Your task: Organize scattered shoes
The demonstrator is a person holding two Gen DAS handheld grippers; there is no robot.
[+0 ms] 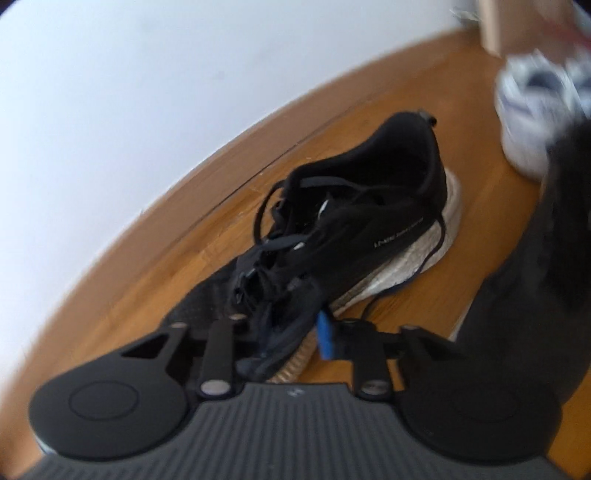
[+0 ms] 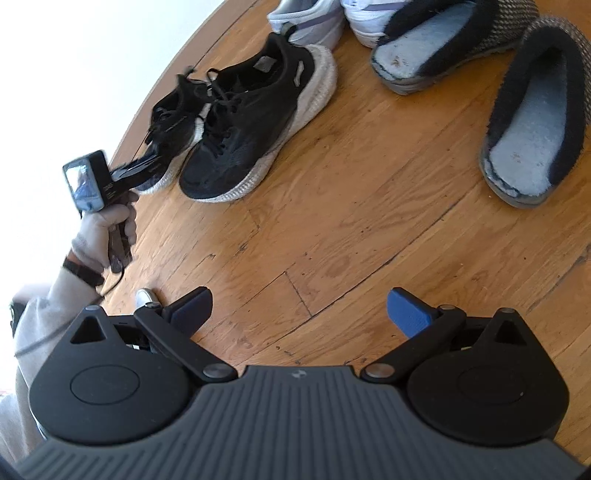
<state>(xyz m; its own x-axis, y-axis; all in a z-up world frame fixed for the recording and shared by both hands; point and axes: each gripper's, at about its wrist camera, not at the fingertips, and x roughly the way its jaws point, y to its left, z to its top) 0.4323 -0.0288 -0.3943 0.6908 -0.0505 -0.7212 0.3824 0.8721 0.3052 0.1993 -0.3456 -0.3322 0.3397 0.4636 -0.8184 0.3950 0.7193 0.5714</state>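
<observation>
A black sneaker with a white sole [image 1: 369,206] fills the left wrist view, heel away from me. My left gripper [image 1: 280,328] is shut on the soft upper near its toe, and the blue pad [image 1: 325,336] presses its side. From the right wrist view the same sneaker [image 2: 173,122] looks tilted and blurred beside the wall, with the left gripper [image 2: 155,162] clamped on its front. Its mate [image 2: 251,122] lies flat on the wooden floor [image 2: 351,221] just to the right. My right gripper [image 2: 299,314] hangs open over bare boards, holding nothing.
Two white sneakers [image 2: 306,22] sit at the far edge behind the black pair. Two grey slippers with dark cuffs [image 2: 535,122] lie to the right. A white wall [image 1: 110,110] borders the floor on the left. A person's hand [image 2: 107,229] carries the left gripper.
</observation>
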